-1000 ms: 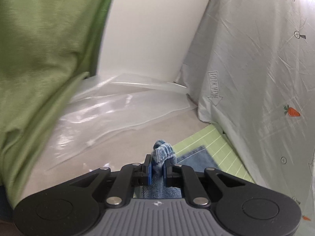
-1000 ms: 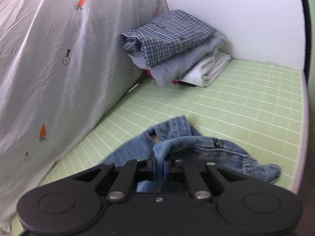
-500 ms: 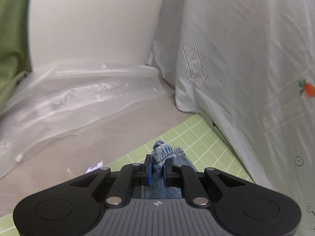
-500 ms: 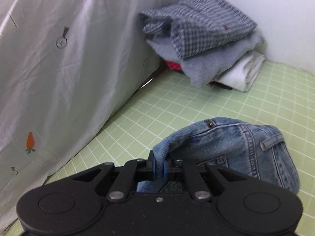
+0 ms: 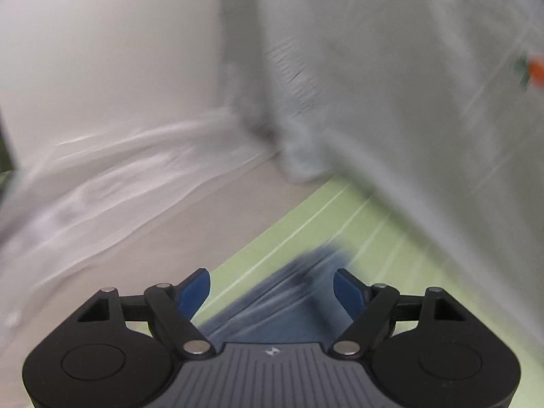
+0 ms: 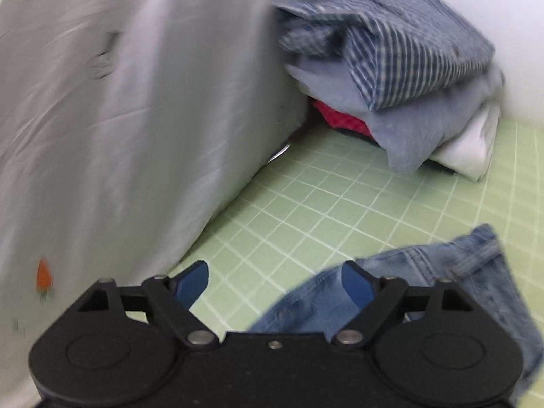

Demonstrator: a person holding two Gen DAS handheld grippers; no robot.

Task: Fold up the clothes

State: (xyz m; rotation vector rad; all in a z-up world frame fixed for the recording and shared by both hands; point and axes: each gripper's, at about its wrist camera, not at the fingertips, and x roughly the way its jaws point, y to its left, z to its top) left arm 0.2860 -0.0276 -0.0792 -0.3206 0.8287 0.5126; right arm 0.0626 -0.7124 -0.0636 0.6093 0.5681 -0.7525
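Blue denim jeans (image 5: 289, 302) lie on the green gridded mat (image 5: 306, 224). In the left wrist view my left gripper (image 5: 272, 289) hovers over one end of them. Its jaws are opening, and the blurred denim sits between the blue pads without being pressed. In the right wrist view my right gripper (image 6: 275, 285) is over the jeans (image 6: 442, 278) near the waistband. Its jaws are opening too, and the cloth lies under and beside the right pad (image 6: 357, 285), loose. Both views are motion-blurred.
A pale sheet with carrot prints (image 6: 119, 136) hangs along the mat's left side in the right wrist view and on the right (image 5: 425, 102) in the left one. A pile of folded clothes (image 6: 401, 68) sits in the far corner. Clear plastic (image 5: 119, 176) lies on bare floor.
Both grippers have let go of the jeans: half a second ago each was shut on a fold of denim, now the jaws stand wide. Both have moved on toward the sheet.
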